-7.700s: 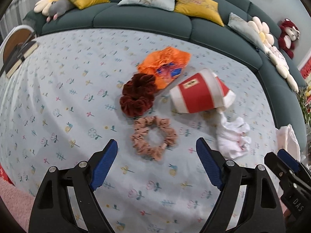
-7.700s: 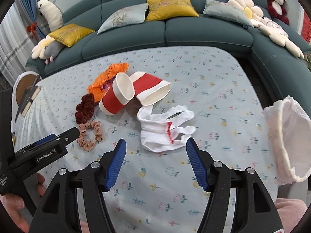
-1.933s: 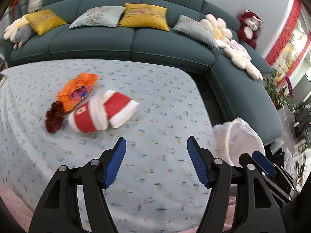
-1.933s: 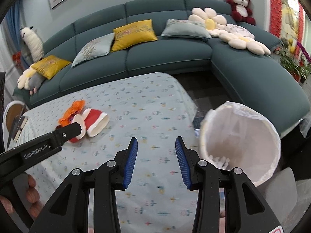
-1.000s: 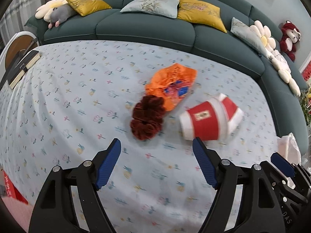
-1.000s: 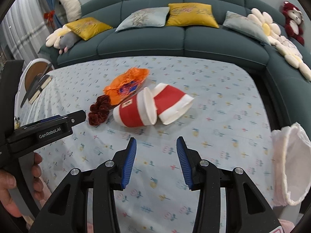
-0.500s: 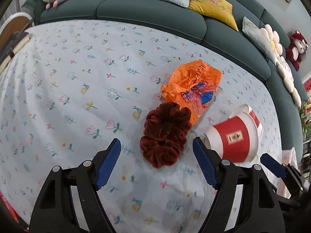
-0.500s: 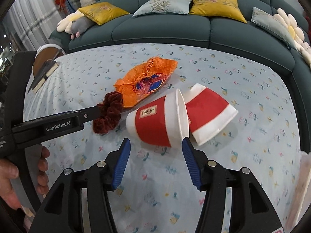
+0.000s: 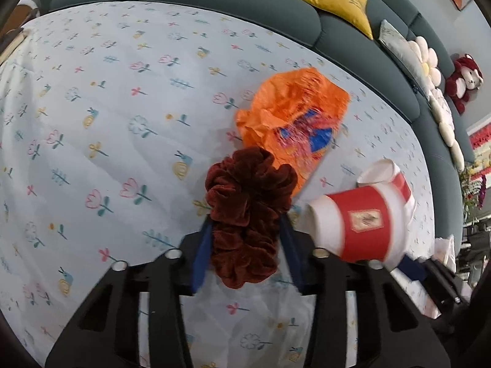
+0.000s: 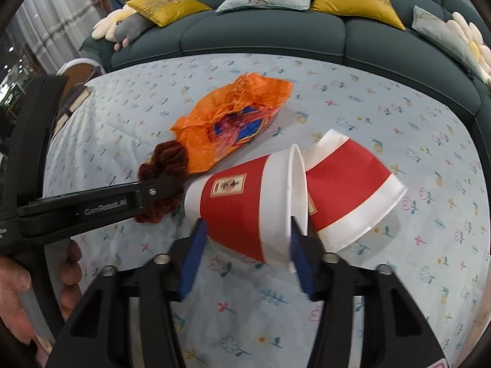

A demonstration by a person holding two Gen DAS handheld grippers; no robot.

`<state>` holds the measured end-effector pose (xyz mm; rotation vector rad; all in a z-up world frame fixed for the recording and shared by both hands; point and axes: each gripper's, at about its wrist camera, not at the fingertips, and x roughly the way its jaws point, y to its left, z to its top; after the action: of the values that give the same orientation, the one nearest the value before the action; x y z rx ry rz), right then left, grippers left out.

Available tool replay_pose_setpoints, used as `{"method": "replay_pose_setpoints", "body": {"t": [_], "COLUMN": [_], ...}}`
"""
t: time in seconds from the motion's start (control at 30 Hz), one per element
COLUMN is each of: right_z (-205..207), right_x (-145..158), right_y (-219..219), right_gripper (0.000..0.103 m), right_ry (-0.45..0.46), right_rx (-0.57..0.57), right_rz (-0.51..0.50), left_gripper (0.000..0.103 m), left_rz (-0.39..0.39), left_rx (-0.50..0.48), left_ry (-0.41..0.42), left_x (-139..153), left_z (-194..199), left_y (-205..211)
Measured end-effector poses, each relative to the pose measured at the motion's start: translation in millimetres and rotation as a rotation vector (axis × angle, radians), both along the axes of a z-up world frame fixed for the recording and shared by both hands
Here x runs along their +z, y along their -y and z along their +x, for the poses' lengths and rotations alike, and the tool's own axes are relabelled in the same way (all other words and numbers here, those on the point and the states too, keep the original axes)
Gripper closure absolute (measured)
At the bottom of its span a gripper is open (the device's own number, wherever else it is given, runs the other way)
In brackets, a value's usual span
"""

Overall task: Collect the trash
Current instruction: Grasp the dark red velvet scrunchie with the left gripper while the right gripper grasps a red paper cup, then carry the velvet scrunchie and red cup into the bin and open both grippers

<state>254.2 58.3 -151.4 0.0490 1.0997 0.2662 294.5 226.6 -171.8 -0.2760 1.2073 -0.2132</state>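
Closing on the scrunchie [image 9: 250,211], the left gripper [image 9: 245,245] has its blue pads against both flanks; its lower loops hide the fingertips. The right gripper [image 10: 245,251] is closing on the near cup [image 10: 245,205], pads at its sides, contact blurred. A second cup [image 10: 349,190] lies partly behind it. The wrapper [image 9: 294,122] is overlapped by the scrunchie. All rest on the flowered cloth [image 9: 92,107]. Half a second earlier, both jaws stood wider and short of these items.
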Motion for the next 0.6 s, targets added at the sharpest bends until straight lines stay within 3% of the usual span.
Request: {"method": "replay_pose_setpoints", "body": {"t": [0.1,0.17,0.6], "right_z": [-10,-17,-80], "right_x": [-2,-1,38], "right_y": [-4,-5,24], "right_gripper": [0.080,0.098,0.100], "right_ry": [-0.002,-0.006,0.056], "right_rx": [0.022,0.035,-0.010], "right_rz": [0.009,0.018,0.052], "left_gripper": [0.080,0.082,0.086], "left_rz": [0.002,0.011,0.051], "left_rx": [-0.037,-0.061,-0.153], "left_ry": [0.027,0.039,0.102], "left_x": [6,10,47], "left_z": [-7,-14,-71], "left_y": [7,14,64]}}
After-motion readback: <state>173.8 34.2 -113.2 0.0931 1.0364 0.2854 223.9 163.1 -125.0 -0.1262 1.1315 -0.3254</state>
